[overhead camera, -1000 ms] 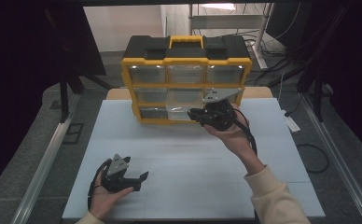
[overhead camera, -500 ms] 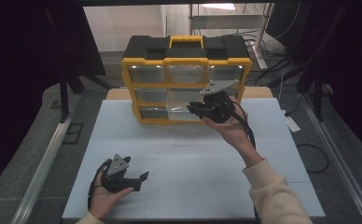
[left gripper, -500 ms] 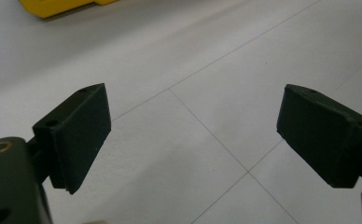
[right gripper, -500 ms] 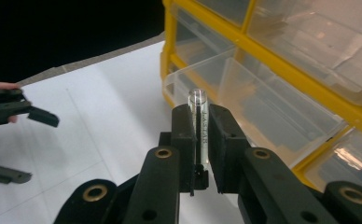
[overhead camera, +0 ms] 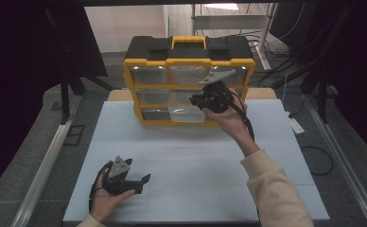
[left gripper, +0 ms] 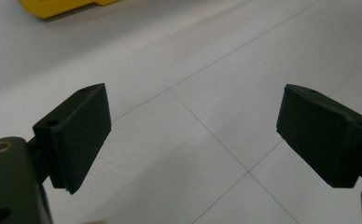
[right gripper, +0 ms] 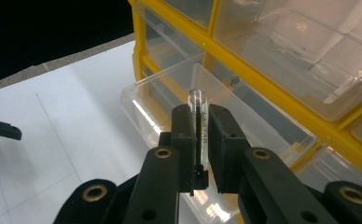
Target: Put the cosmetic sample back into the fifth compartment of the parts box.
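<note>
The right gripper [right gripper: 200, 140] is clamped on a small clear tube [right gripper: 198, 116], which stands upright between the two black jaws, its open top above them. It is over the pulled-out clear drawer [overhead camera: 187, 112] in the lower row of the yellow organizer box [overhead camera: 189, 80], which stands at the far end of the white table [overhead camera: 196, 165]. The left gripper [overhead camera: 141, 182] rests low on the near left part of the table, with its jaws wide apart and nothing between them
</note>
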The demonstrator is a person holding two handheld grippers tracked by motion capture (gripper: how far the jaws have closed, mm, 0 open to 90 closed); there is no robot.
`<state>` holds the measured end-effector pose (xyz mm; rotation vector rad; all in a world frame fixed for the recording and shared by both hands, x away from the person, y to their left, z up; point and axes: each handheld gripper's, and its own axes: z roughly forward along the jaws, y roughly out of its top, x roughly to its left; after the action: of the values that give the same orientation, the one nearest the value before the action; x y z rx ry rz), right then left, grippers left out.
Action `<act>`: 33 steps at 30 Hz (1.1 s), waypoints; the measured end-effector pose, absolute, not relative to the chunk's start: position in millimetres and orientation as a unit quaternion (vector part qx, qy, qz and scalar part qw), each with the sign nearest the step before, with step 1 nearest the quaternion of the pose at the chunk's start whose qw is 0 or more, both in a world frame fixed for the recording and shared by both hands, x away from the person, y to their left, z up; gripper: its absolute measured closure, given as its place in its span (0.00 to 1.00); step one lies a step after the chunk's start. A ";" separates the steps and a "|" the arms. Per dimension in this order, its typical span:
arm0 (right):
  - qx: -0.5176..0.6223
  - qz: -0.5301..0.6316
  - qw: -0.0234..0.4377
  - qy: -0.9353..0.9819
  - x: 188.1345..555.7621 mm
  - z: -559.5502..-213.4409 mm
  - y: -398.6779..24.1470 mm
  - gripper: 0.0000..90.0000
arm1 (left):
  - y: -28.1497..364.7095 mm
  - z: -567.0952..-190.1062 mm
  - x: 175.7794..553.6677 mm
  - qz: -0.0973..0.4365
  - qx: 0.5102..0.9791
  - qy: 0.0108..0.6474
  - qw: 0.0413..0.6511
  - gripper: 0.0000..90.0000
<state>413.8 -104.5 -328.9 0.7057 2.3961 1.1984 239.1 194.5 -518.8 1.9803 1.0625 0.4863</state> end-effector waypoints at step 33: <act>0.262 0.412 0.185 0.853 441.2 -341.1 -95.5 0.62 | 195.8 -518.5 238.4 0.192 0.787 0.420 0.409 0.12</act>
<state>441.2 -95.5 -341.1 0.7381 2.4023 1.1622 238.4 195.8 -518.5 1.9817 1.0590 0.4833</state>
